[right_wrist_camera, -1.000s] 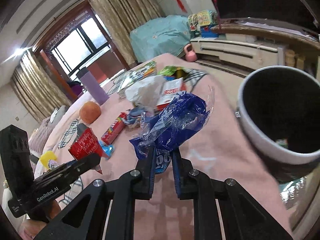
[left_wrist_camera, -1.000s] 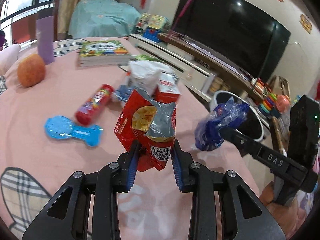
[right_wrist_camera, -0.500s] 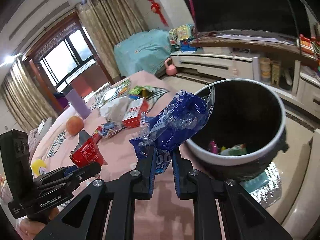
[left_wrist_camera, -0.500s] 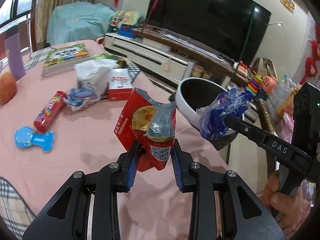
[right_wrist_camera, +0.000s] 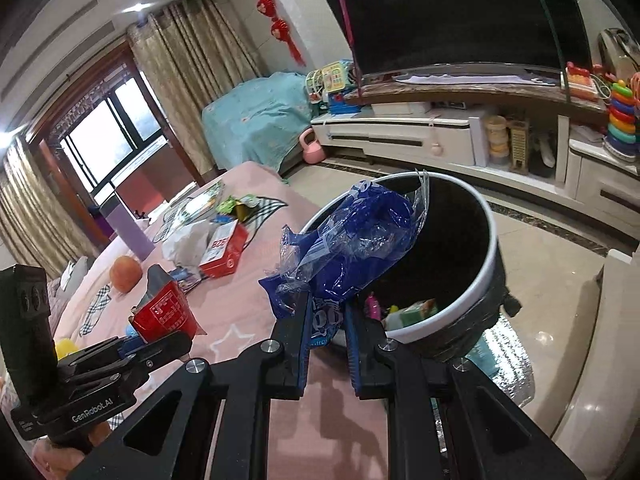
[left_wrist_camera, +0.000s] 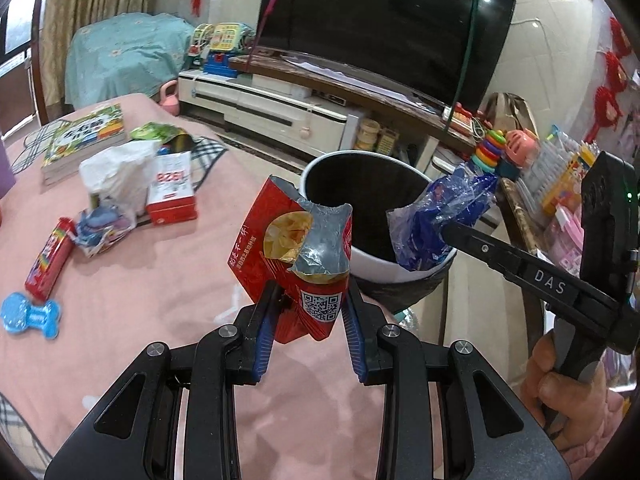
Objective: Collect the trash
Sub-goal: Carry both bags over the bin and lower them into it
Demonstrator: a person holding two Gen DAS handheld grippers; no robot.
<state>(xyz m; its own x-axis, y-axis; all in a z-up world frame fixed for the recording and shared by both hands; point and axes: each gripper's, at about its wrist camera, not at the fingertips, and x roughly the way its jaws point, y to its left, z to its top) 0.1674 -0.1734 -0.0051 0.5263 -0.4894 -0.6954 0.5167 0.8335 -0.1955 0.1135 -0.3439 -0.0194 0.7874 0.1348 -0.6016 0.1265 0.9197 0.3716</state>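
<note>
My left gripper [left_wrist_camera: 310, 300] is shut on a torn red snack bag [left_wrist_camera: 294, 254] with a silver lining and a QR code, held above the pink table edge just short of the bin. My right gripper [right_wrist_camera: 326, 312] is shut on a crumpled blue plastic wrapper [right_wrist_camera: 352, 248], which hangs over the near rim of the white, black-lined trash bin [right_wrist_camera: 486, 276]. In the left wrist view the blue wrapper [left_wrist_camera: 436, 220] sits over the bin [left_wrist_camera: 320, 168] at its right side. Some trash lies at the bin's bottom.
On the pink table [left_wrist_camera: 140, 280] lie a red box [left_wrist_camera: 172, 190], a white crumpled bag [left_wrist_camera: 116, 172], a red tube [left_wrist_camera: 50, 260], a blue bone-shaped toy [left_wrist_camera: 30, 316], books [left_wrist_camera: 84, 136] and an orange [right_wrist_camera: 126, 274]. A TV stand [right_wrist_camera: 440, 136] with toys lines the wall beyond the bin.
Both grippers have carried their bags from over the table toward the bin, which has come fully into view. The blue wrapper is now over the bin's rim. Neither grip has altered.
</note>
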